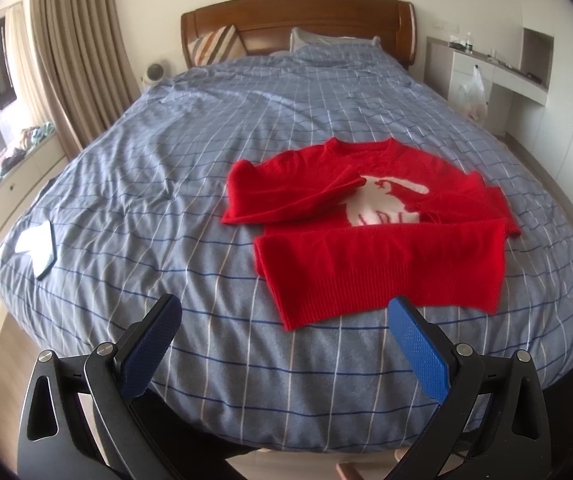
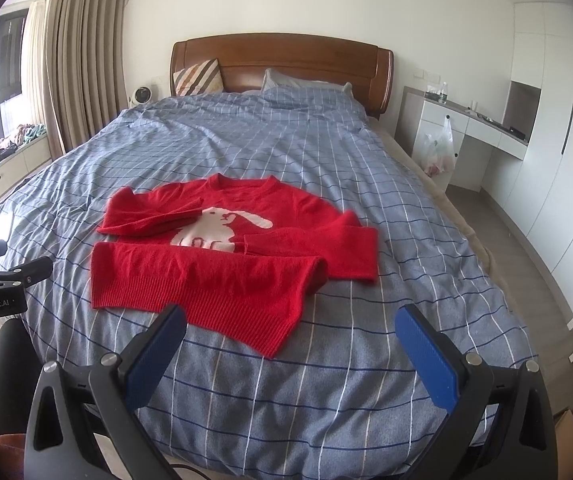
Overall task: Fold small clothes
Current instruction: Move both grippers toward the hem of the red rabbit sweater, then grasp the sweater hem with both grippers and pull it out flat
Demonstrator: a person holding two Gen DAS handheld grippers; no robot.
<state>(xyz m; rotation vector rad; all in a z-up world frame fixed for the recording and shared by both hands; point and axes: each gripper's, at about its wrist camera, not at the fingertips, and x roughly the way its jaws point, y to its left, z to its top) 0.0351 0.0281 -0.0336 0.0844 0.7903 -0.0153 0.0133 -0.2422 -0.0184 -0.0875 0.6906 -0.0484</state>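
— Where's the sweater (image 1: 378, 236) from where they're standing?

— On the checked bedspread (image 1: 158, 184), at the foot end of the bed, straight ahead of both tongs. The neck points at the headboard (image 2: 282, 60), and the ribbed hem (image 2: 222, 312) is the edge nearest the person.

— Already partly folded, isn't it?

— Looks so. Both sleeves are laid in across the chest, half covering the white rabbit (image 2: 222, 228), and the bottom part seems turned up over the body. So it now lies longer across the bed than along it.

— And the tongs?

— The left tongs (image 1: 286, 320) are spread wide and empty, hovering above the bedspread just short of the hem's left corner. The right tongs (image 2: 290, 332) are also wide, holding nothing, and the hem's right corner sits between them.

— Which one is closer?

— Hard to call; each is near its own corner. I'd guess the next fold carries the hem up toward the neck, one pair of tongs per corner.
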